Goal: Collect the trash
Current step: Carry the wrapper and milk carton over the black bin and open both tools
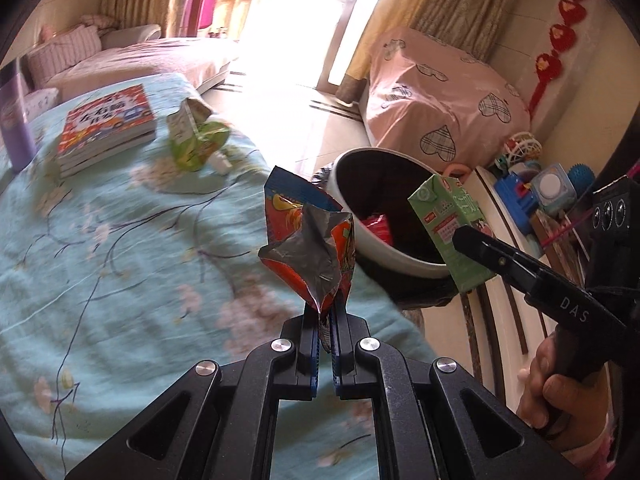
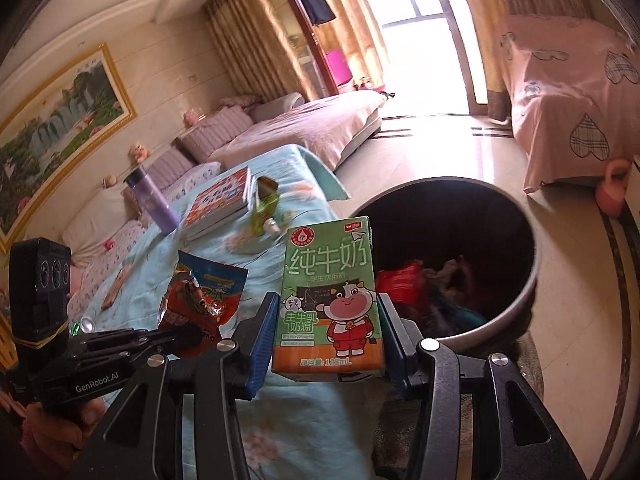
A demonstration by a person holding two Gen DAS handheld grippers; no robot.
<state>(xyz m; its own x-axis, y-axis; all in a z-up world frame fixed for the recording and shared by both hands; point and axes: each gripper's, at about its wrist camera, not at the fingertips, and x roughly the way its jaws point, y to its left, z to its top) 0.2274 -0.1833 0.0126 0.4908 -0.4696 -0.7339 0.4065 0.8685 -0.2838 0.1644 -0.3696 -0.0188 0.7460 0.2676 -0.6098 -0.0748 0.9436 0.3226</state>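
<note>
My left gripper [image 1: 326, 322] is shut on a crumpled red and blue snack wrapper [image 1: 310, 248] with a silver inside, held above the table's edge; the wrapper also shows in the right wrist view [image 2: 200, 300]. My right gripper [image 2: 326, 320] is shut on a green milk carton [image 2: 330, 300], held upright beside the rim of a round grey trash bin [image 2: 532, 280]; the carton [image 1: 448, 228] shows in the left wrist view in front of the bin [image 1: 372, 236]. The bin holds a red wrapper [image 2: 400, 280] and other trash. A crushed green carton [image 1: 196, 136] lies on the table.
The table has a light blue floral cloth [image 1: 120, 240]. A stack of books [image 1: 106, 128] and a purple bottle [image 1: 14, 124] stand at its far side. A pink covered piece of furniture [image 1: 440, 108] and a shelf with toys [image 1: 536, 188] lie beyond the bin.
</note>
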